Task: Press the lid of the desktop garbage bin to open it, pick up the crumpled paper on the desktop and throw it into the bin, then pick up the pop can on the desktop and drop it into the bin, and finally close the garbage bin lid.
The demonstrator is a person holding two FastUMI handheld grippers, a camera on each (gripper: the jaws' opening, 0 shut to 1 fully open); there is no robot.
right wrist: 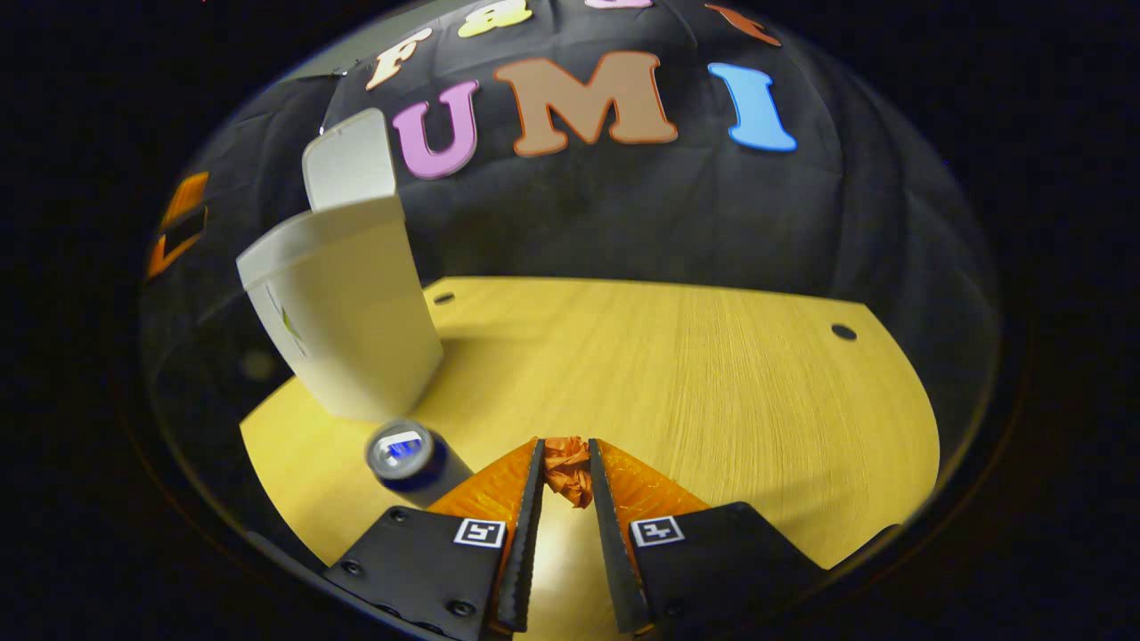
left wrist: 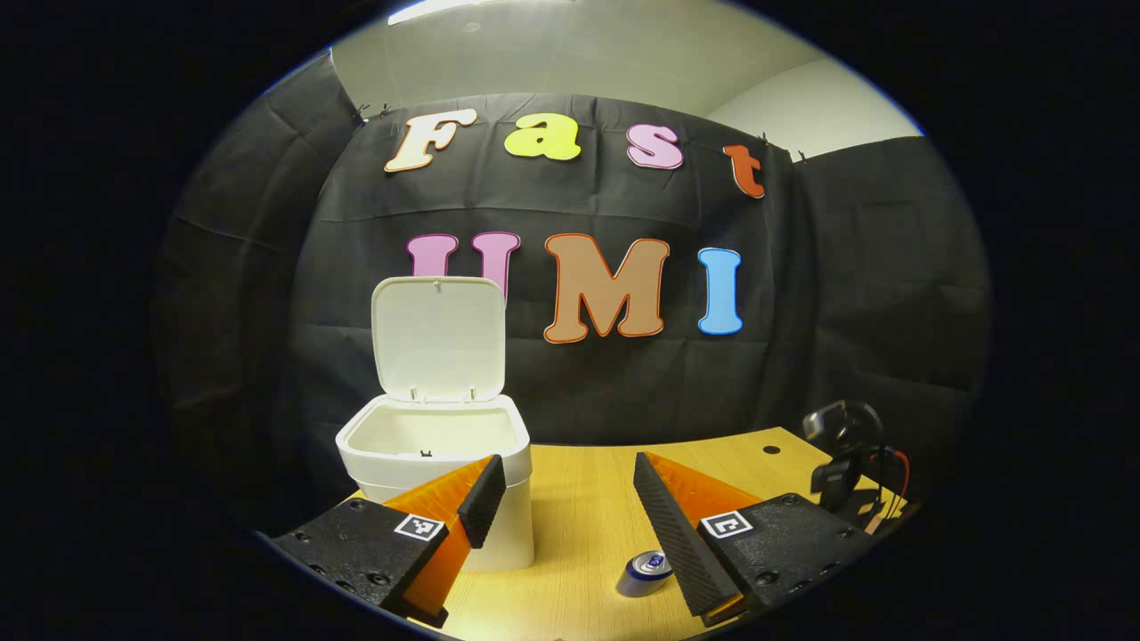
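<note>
The white desktop bin (left wrist: 436, 454) stands at the table's left with its lid (left wrist: 438, 338) swung upright and open. My left gripper (left wrist: 570, 499) hovers open in front of it, its left finger beside the bin's front wall and nothing between the fingers. The pop can (left wrist: 646, 572) stands on the table by its right finger. My right gripper (right wrist: 567, 450) is shut on the crumpled orange paper (right wrist: 567, 470), low over the table. The can (right wrist: 403, 450) stands upright just left of it, with the bin (right wrist: 347, 312) and open lid (right wrist: 349, 160) behind.
The wooden table (right wrist: 712, 374) spreads to the right, with small round holes (right wrist: 842, 332) near its back edge. A dark device with red cables (left wrist: 846, 463) is at the table's right end. The left gripper (right wrist: 178, 223) shows at the far left.
</note>
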